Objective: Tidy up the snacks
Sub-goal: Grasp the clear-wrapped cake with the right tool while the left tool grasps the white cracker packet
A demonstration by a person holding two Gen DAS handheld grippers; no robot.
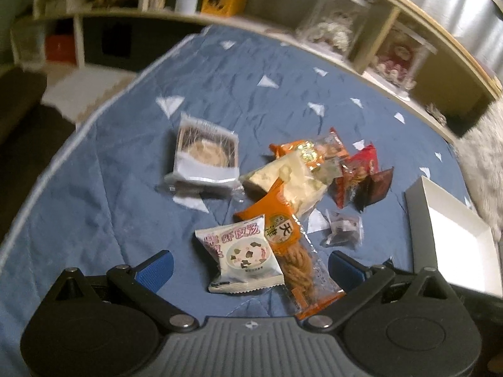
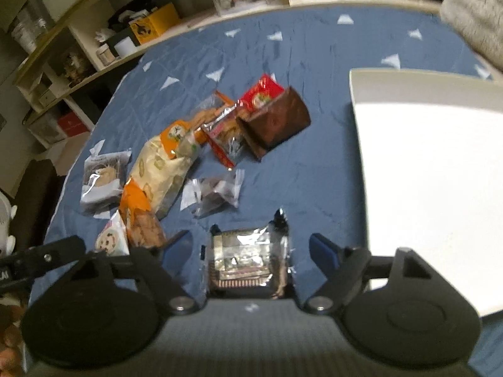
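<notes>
**Ana:** Blue quilted cloth point(image 1: 103, 188) is filling both views. The left gripper point(image 1: 250, 268) is hovering with its fingers spread wide, nothing pinched, and a white pouch point(image 1: 240, 259) with pink characters is lying between the tips beside an orange twisted-dough packet point(image 1: 290, 251). I'm reading "天津" on its label.

**Ben:** The right camera is showing something yours isn't: a clear-wrapped dark snack point(image 2: 248, 259) lying on the cloth between the right gripper point(image 2: 251, 248) fingers, which are standing apart on either side, not touching it. No earlier look, so I'm calling them parted, nothing gripped.

**Ana:** A white box point(image 1: 452, 235) is sitting at my three o'clock, well apart from the pile.

**Ben:** It's filling my two o'clock. A red packet point(image 2: 264, 92) and a brown one point(image 2: 276, 122) are touching at twelve; their print is too blurred to read.

**Ana:** A round pastry in a clear wrapper point(image 1: 204, 157) is resting at eleven.
</notes>
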